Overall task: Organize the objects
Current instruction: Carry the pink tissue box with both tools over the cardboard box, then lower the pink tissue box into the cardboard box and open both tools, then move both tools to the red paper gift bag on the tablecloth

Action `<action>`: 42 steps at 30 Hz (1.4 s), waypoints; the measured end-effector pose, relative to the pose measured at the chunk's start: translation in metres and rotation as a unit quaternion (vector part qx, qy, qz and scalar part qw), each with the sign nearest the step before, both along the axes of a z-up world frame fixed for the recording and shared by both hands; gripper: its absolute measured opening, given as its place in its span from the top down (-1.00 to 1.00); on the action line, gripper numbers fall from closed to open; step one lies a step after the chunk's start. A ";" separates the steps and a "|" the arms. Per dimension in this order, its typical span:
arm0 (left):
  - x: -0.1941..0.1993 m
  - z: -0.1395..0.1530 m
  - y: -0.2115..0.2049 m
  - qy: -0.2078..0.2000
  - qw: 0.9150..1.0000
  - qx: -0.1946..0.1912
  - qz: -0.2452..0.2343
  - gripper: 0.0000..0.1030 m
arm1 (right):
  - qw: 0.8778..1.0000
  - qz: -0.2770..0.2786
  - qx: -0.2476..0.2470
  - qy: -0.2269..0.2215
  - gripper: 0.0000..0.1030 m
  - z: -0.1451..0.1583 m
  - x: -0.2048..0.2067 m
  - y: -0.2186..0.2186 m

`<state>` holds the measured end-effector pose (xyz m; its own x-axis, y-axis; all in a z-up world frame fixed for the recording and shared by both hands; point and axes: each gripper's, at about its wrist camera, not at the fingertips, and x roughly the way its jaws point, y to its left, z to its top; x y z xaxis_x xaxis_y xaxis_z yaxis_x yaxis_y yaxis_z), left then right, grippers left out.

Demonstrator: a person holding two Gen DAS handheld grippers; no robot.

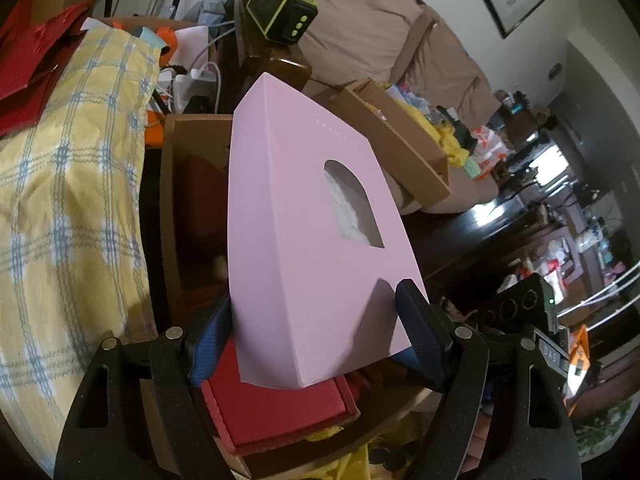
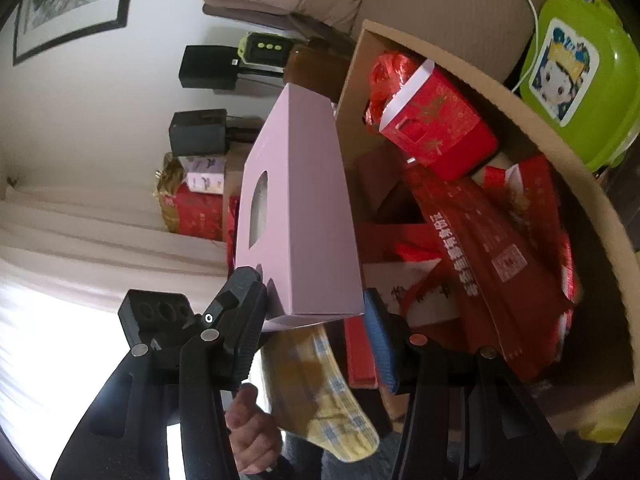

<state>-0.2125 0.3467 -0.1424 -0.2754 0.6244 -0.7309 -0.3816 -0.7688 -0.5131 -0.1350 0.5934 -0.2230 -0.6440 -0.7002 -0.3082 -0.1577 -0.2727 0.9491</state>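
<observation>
**Pink box clamped by both grippers**

Pink tissue box is in the air, long axis running away from both cameras, arched cutout showing white tissue. Left gripper clamps its near end; right gripper clamps the same end. Below: red box. Beside it, cardboard carton of red packaging.

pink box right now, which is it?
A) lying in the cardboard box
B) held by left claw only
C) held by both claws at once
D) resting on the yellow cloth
C: the pink box sits up in the air with the left claw clamped across its near end, and the right wrist view shows the right claw pinching the same box's near end too.
</observation>
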 end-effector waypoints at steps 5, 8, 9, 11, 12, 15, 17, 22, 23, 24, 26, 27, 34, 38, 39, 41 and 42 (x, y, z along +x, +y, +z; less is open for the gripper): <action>-0.010 -0.010 0.014 -0.023 0.999 -0.029 0.001 -0.50 | 1.000 -0.017 -0.022 -0.005 0.03 -0.017 -0.010 0.012; -0.014 -0.016 0.020 -0.038 0.998 -0.041 0.013 -0.50 | 0.999 -0.031 -0.025 -0.017 0.03 -0.025 -0.013 0.017; -0.016 -0.021 0.020 -0.047 0.998 -0.041 0.024 -0.51 | 0.999 -0.034 -0.020 -0.019 0.03 -0.025 -0.014 0.018; -0.018 -0.029 0.020 -0.061 0.997 -0.037 0.039 -0.54 | 0.999 -0.039 -0.007 -0.025 0.03 -0.027 -0.015 0.018; -0.020 -0.032 0.021 -0.063 0.996 -0.035 0.044 -0.54 | 0.999 -0.040 -0.002 -0.025 0.03 -0.027 -0.017 0.018; -0.024 -0.034 0.024 -0.070 0.996 -0.040 0.046 -0.64 | 0.999 -0.044 0.006 -0.022 0.03 -0.027 -0.022 0.019; -0.025 -0.034 0.023 -0.089 0.994 -0.034 0.045 -0.64 | 0.998 -0.055 0.017 -0.016 0.03 -0.023 -0.023 0.020; -0.014 -0.004 0.003 -0.076 0.996 0.004 0.038 -0.81 | 0.997 -0.062 0.051 -0.015 -0.02 -0.015 -0.015 0.022; -0.010 0.006 -0.003 -0.065 0.997 0.012 0.040 -0.89 | 0.996 -0.062 0.062 -0.014 -0.03 -0.012 -0.012 0.023; -0.006 0.014 -0.009 -0.057 0.997 0.022 0.041 -0.91 | 0.995 -0.061 0.073 -0.014 -0.06 -0.008 -0.009 0.023; 0.002 0.031 -0.021 -0.042 0.998 0.039 0.041 -0.94 | 0.994 -0.060 0.093 -0.021 -0.22 -0.001 -0.003 0.021; 0.004 0.038 -0.026 -0.035 0.998 0.045 0.042 -0.94 | 0.993 -0.056 0.100 -0.032 -0.27 0.003 0.000 0.019; 0.015 0.077 -0.062 0.005 0.998 0.034 0.050 -0.94 | 0.980 -0.039 0.174 -0.087 -0.27 0.023 0.013 0.001; 0.020 0.093 -0.100 0.042 0.996 -0.018 0.082 -0.94 | 0.979 -0.051 0.188 -0.063 -0.27 0.040 0.025 -0.001; 0.020 0.096 -0.111 0.052 0.994 -0.031 0.092 -0.94 | 0.980 -0.053 0.183 -0.052 -0.27 0.046 0.028 -0.002; 0.019 0.103 -0.131 0.068 0.990 -0.054 0.112 -0.94 | 0.981 -0.052 0.182 -0.037 -0.27 0.054 0.030 -0.005; 0.019 0.105 -0.142 0.072 0.988 -0.060 0.121 -0.94 | 0.981 -0.050 0.184 -0.029 -0.27 0.059 0.031 -0.008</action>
